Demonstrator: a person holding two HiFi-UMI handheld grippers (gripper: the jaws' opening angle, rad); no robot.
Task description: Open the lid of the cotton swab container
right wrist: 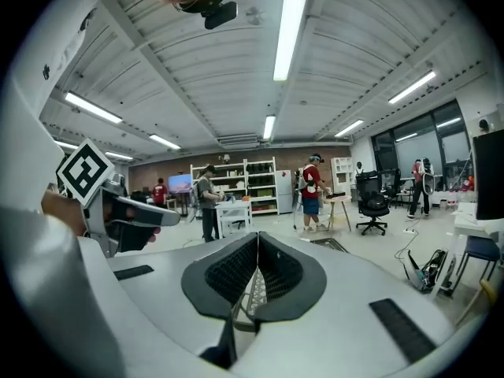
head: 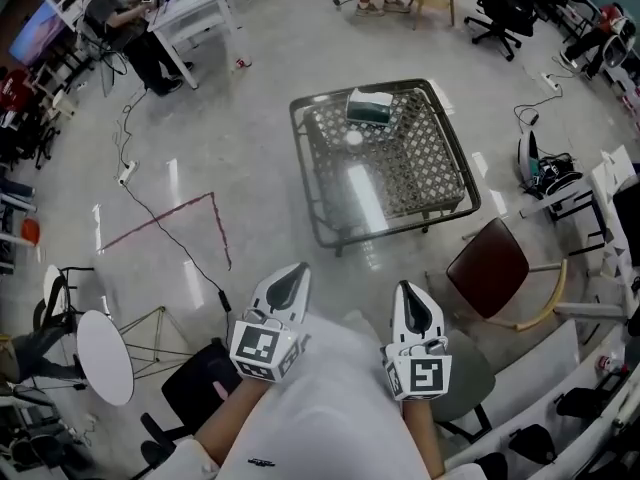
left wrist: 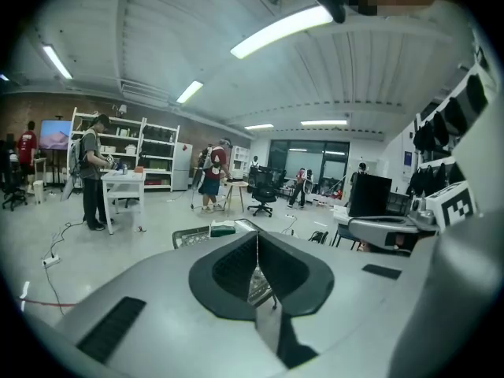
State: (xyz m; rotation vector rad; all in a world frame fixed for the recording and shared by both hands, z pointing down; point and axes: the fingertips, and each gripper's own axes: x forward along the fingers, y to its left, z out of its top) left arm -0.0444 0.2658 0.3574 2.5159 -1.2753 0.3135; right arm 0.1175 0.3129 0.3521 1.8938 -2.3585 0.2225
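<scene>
The left tongs (head: 293,274) and the right tongs (head: 411,292) are sitting at the bottom middle of the head view, side by side and a little apart. Both are pointing toward the top of the picture. Each gripper view is showing the two jaws pressed together with nothing between them, so both tongs are closed and holding nothing. Above them, past a strip of bare floor, a glass table (head: 305,168) is standing in the upper middle of the picture. A small round white thing (head: 352,138) is lying on it. I think this is the cotton swab container, but it is too small to be sure. A green and white box (head: 369,106) is sitting just beside it, nearer the top edge. The tongs are well apart from the table, so this looks like the very first step: getting close to the container. For the next move, the person needs to bring the tongs up to the table and open the jaws. One of the tongs could then hold the container while the other one lifts the lid.
</scene>
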